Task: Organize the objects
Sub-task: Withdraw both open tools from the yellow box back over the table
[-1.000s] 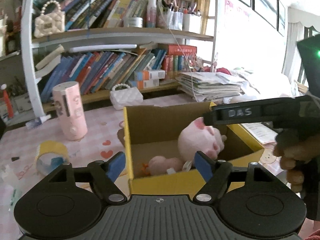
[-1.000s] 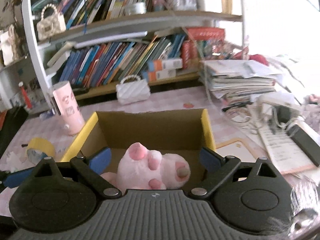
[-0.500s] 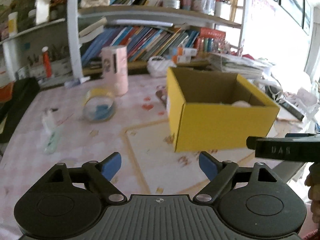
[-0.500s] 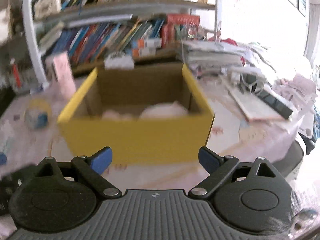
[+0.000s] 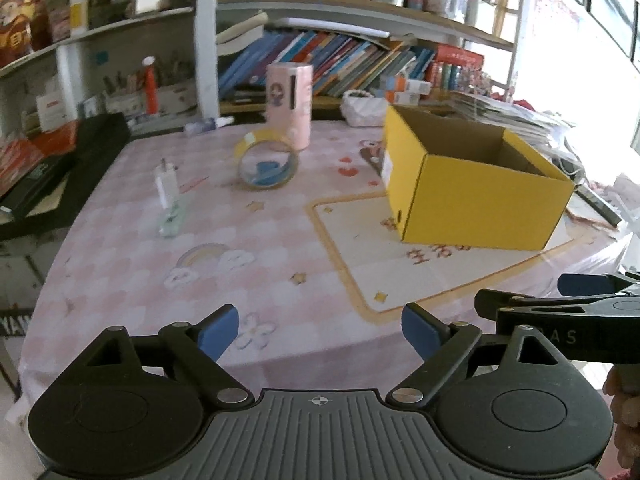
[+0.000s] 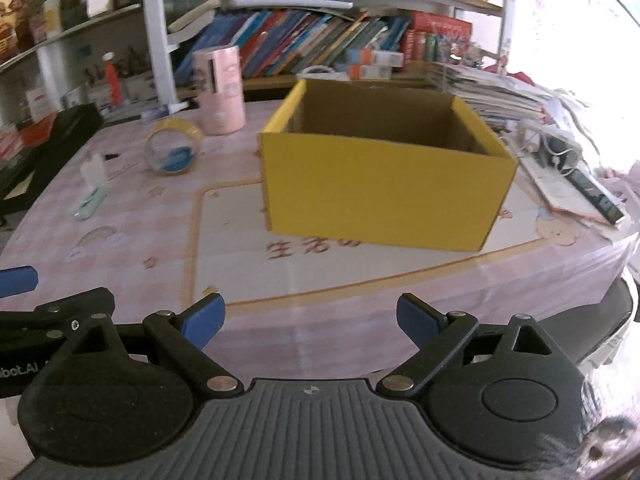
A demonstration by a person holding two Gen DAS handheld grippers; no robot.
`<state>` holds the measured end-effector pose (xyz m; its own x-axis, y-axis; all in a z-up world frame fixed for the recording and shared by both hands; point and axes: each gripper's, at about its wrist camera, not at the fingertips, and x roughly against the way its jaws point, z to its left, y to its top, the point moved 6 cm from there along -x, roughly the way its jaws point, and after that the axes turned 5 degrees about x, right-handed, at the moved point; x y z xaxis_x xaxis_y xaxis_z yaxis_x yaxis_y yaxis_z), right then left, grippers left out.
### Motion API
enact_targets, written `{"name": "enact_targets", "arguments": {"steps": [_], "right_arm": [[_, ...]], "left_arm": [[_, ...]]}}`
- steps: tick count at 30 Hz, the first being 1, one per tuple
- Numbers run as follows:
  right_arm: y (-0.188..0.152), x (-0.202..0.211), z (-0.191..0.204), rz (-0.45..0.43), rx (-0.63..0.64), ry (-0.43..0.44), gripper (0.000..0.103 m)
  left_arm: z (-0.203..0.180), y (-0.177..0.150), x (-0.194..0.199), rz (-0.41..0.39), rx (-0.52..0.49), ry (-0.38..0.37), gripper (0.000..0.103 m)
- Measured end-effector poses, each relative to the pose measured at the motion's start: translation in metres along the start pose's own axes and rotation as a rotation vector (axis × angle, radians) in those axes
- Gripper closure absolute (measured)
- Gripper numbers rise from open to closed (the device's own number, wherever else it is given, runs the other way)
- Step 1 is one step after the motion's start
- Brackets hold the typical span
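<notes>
A yellow cardboard box stands open-topped on the pink table; its contents are hidden by its walls. A yellow tape roll, a pink cylinder and a small white bottle sit to its left. My left gripper is open and empty, above the table's near edge. My right gripper is open and empty, also at the near edge, facing the box. The right gripper also shows in the left wrist view.
Bookshelves stand behind the table. A white quilted bag sits behind the box. Stacked papers and cables lie at the right. A black case lies at the left edge.
Both grippers have pulled back from over the box to the table's near edge. The pink plush toys seen in the box earlier are now hidden by its walls.
</notes>
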<state>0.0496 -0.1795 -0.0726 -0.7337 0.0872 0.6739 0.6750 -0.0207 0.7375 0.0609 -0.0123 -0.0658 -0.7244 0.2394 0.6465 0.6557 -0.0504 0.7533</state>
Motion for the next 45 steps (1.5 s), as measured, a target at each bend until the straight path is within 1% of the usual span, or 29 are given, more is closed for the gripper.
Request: {"name": "enact_targets", "arguments": {"steps": [7, 11, 14, 20, 26, 34, 45], "right_arm": [[-0.006, 0.004, 0.029, 0.013, 0.017, 0.05, 0.01], [-0.004, 0.01, 0.048, -0.008, 0.048, 0.088, 0.011], [-0.001, 0.013, 0.061, -0.022, 0.068, 0.115, 0.013], [0.003, 0.017, 0.082, -0.043, 0.098, 0.147, 0.015], [0.007, 0.019, 0.096, -0.058, 0.115, 0.156, 0.016], [0.013, 0.021, 0.109, -0.069, 0.126, 0.151, 0.016], [0.019, 0.012, 0.12, -0.064, 0.14, 0.153, 0.015]], "left_arm": [[0.023, -0.009, 0.015, 0.004, 0.025, 0.046, 0.012], [0.037, -0.011, 0.025, -0.014, 0.038, 0.071, 0.012], [0.047, -0.012, 0.033, -0.027, 0.054, 0.09, 0.012], [0.064, -0.012, 0.043, -0.042, 0.072, 0.117, 0.012], [0.077, -0.011, 0.047, -0.054, 0.08, 0.124, 0.012], [0.088, -0.009, 0.049, -0.067, 0.091, 0.115, 0.012], [0.098, -0.006, 0.038, -0.057, 0.107, 0.113, 0.012]]}}
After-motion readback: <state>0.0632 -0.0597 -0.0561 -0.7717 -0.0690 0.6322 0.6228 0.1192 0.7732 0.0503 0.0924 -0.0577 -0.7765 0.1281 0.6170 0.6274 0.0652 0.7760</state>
